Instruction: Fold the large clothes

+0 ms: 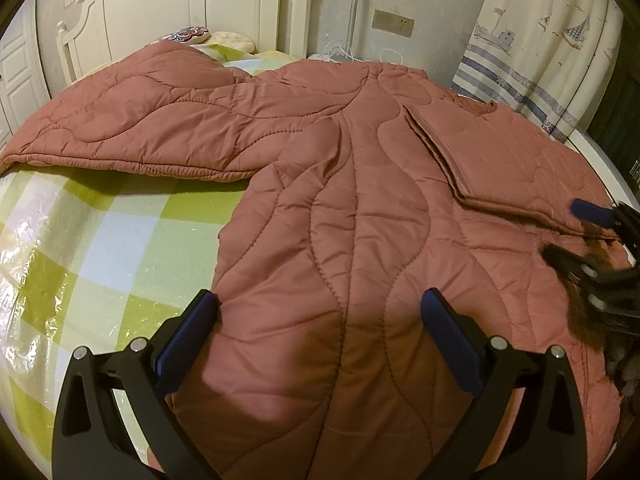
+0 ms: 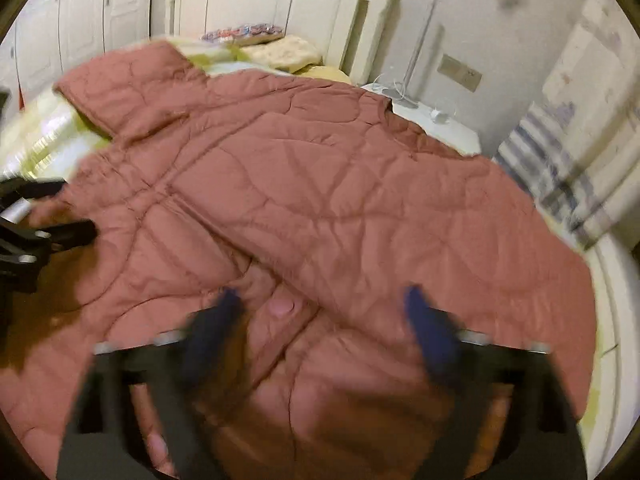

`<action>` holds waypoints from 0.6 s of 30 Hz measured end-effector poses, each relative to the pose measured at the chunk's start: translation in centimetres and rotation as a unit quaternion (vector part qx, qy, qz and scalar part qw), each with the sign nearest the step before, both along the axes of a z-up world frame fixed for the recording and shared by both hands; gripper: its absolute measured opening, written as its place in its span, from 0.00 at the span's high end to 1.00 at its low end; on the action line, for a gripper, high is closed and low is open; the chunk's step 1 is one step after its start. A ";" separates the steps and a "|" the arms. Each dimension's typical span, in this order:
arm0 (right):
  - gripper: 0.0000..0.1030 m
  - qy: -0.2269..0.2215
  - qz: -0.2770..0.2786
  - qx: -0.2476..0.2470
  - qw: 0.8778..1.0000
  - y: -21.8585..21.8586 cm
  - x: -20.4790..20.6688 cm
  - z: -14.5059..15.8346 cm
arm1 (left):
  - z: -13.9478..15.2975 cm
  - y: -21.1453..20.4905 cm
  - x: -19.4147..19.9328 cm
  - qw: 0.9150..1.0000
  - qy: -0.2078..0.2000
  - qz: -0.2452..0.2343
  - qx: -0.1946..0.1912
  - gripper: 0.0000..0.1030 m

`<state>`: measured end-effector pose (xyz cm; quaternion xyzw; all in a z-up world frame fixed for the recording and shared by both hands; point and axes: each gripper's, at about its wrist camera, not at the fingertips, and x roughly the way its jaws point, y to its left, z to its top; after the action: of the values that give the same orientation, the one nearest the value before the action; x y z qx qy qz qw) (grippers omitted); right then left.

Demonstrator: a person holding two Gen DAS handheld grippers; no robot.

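Bed (image 1: 600, 152): white frame, green-and-white checked sheet (image 1: 80, 248) exposed from 7 to 9 o'clock. Directly on it: 1 quilted rust-pink garment (image 1: 340, 208) across centre to 3 o'clock; pillows (image 1: 236, 42) at 11 o'clock.

Both wrist views look down close over the bed toward its headboard (image 1: 248, 8) (sharing the quilted coat (image 1: 340, 220)).

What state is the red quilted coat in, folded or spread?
Partly folded. The coat lies flat on the bed, one sleeve stretched out left, the other side doubled over the body as a panel.
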<state>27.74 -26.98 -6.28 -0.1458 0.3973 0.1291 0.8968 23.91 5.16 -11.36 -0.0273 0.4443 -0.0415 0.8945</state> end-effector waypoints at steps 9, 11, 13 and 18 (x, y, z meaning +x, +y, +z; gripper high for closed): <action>0.15 -0.039 -0.278 0.041 0.959 -15.0 2.3 1.1 | 0.1 0.2 0.0 1.000 0.000 0.000 -0.004 0.02; 0.14 0.018 -0.303 0.093 0.948 -18.7 3.3 -1.6 | 0.1 0.4 -0.1 1.000 -0.003 -0.001 -0.011 0.02; 0.15 0.005 -0.295 0.120 0.948 -19.4 2.7 -0.3 | 0.6 1.3 -0.5 0.999 -0.014 -0.003 -0.040 0.02; 0.15 -0.073 -0.262 0.123 0.954 -18.3 0.1 1.9 | 3.0 9.9 -2.7 0.978 -0.092 0.082 -0.166 0.02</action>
<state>27.88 -45.31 -4.43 0.0655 0.3357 -0.0736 0.9368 21.20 15.06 -8.37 -0.2083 0.3435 -0.0433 0.9147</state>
